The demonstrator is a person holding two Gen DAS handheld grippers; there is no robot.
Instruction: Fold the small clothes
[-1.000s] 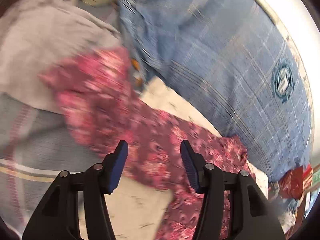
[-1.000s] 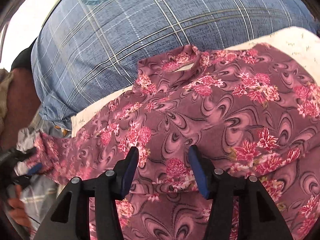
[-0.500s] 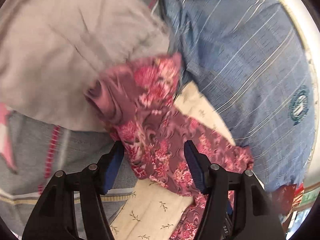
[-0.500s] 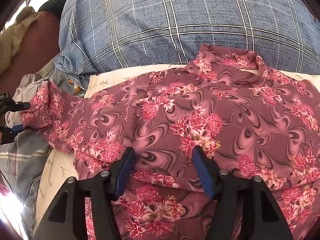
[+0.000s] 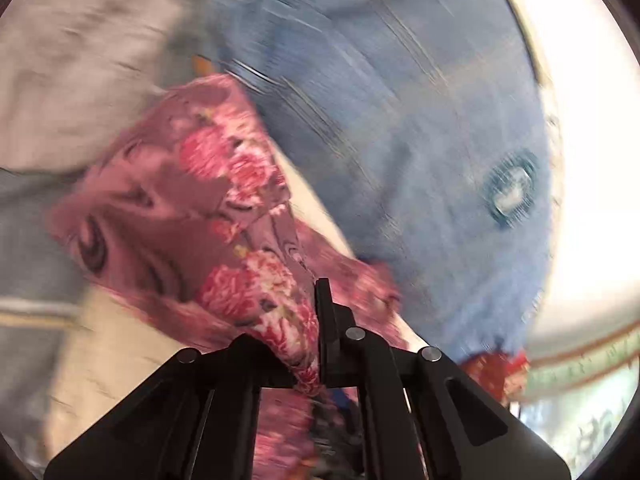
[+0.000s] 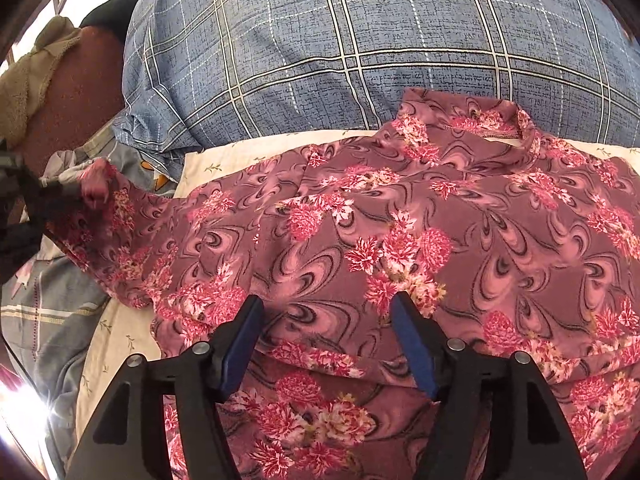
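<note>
Item: floral top (image 6: 400, 220), maroon with pink flowers, being laid out flat on a cream sheet (image 6: 224, 160) over the bed, collar toward the blue checked pillow (image 6: 360, 40).

Left gripper (image 5: 316, 344): its fingers are being held together on the end of the sleeve (image 5: 208, 208), with cloth bunched between them. In the right wrist view the sleeve (image 6: 132, 232) is being stretched out to the far left of the garment, past the edge of the cream sheet and over a grey-blue quilt (image 6: 44, 312).

Right gripper (image 6: 326, 344): its fingers are being held apart, with nothing between them, just above the chest of the top and near a crosswise fold line. Contact with the cloth cannot be told.

Governing relation: the sleeve's long axis is being run sideways, left to right, from the left gripper toward the body panel, where the right gripper is nearer.

Judged next move: the sleeve is to be carried inward across the body.

Room: the body panel is being left open and flat; the pillow is crowding the collar side, and a grey cloth (image 5: 80, 60) is lying close behind the sleeve. The left wrist view is being blurred by motion.
</note>
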